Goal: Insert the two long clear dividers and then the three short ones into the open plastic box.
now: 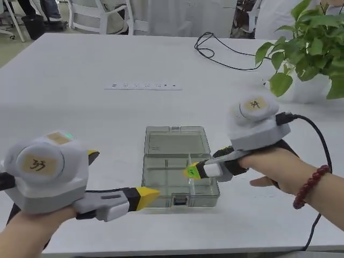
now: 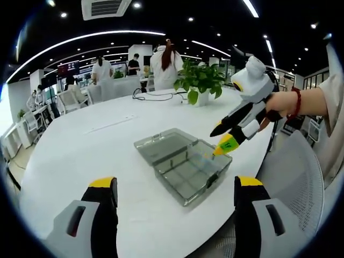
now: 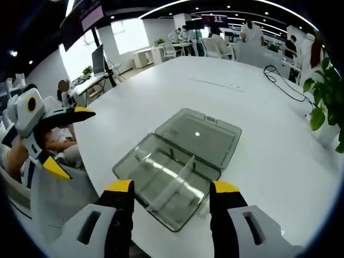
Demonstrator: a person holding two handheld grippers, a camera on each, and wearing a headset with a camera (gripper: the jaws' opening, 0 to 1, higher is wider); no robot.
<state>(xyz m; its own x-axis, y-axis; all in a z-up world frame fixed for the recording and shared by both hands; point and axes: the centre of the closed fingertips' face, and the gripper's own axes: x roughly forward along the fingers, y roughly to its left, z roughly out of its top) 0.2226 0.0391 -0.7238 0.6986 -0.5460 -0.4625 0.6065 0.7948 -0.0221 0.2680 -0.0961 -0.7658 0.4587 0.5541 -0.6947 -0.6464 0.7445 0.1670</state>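
Observation:
The clear plastic box (image 1: 204,200) lies open on the white table, its lid (image 1: 177,141) flat behind the base. One clear divider (image 3: 172,181) stands in the base, running from the hinge side to the front wall. My left gripper (image 1: 121,177) hovers at the box's front left corner, open, with nothing between its yellow-tipped jaws. My right gripper (image 1: 207,162) reaches in from the right over the base's right half, open and holding nothing. In the left gripper view my own gripper (image 2: 174,185) spreads wide below the box (image 2: 204,188). The right gripper (image 3: 172,188) frames the box (image 3: 129,161).
A potted plant (image 1: 312,48) stands at the back right, with a black cable (image 1: 226,54) looping beside it. A white power strip (image 1: 142,86) lies flat farther back. Chairs (image 1: 102,16) stand beyond the far edge. The near table edge lies just below the box.

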